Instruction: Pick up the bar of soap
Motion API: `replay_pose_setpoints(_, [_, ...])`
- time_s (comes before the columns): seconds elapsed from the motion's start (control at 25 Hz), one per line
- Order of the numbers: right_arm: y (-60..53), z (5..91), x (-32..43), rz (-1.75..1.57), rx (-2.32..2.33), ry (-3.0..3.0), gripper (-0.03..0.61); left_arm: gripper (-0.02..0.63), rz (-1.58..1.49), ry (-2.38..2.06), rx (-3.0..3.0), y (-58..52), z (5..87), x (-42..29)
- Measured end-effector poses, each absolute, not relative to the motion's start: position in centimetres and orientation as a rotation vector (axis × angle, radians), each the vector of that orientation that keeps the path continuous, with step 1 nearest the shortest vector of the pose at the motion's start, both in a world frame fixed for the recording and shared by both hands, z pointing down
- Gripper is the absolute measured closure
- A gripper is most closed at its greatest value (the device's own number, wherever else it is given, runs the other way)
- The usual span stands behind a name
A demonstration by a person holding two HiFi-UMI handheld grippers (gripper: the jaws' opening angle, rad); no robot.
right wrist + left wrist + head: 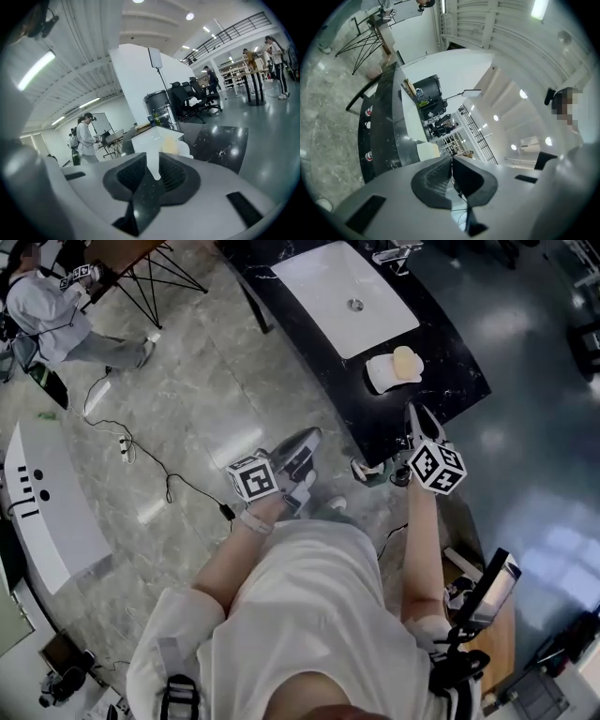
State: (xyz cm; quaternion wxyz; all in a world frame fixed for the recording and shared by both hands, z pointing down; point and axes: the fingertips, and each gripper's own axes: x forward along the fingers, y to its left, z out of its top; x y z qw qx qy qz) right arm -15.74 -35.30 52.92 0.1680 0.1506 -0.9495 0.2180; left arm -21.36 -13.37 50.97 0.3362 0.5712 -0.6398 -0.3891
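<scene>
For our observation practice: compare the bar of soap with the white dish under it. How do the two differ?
Colour: the bar of soap is pale yellow, the dish white. Size: the soap is smaller; the dish shows beyond it. Pose: the soap lies on the dish, the dish on the black counter. Both have rounded outlines and sit beside the sink.

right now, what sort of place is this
Probably a large open lab or office hall, not a real bathroom: a black counter with a white sink stands free on the floor, with office chairs and a mezzanine railing beyond.
</scene>
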Motion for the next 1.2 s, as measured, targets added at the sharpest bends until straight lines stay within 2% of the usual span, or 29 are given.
replay_pose_setpoints(0.28, [-38.4,54.4,-19.8,0.380,0.392,-2.634,0.506,0.606,-1.017,-1.716,1.413,-10.6,52.0,-21.7])
replay_pose_setpoints(0.4, [-39.4,55.1,-21.3,0.318,0.381,-2.600,0.455,0.606,-1.022,-1.722,1.390,-9.8,52.8,-21.9])
replay_pose_setpoints(0.48, [-40.1,56.0,-21.9,0.337,0.399,-2.566,0.417,0.606,-1.022,-1.731,1.378,-9.3,53.1,-22.0])
replay_pose_setpoints(0.76, [-42.4,59.9,-21.9,0.489,0.547,-2.469,0.396,0.606,-1.042,-1.750,1.364,-8.2,53.4,-22.1])
replay_pose_setpoints(1.2, [-42.9,61.5,-24.4,0.628,0.561,-2.449,0.394,0.606,-1.022,-1.774,1.407,-10.2,52.8,-24.8])
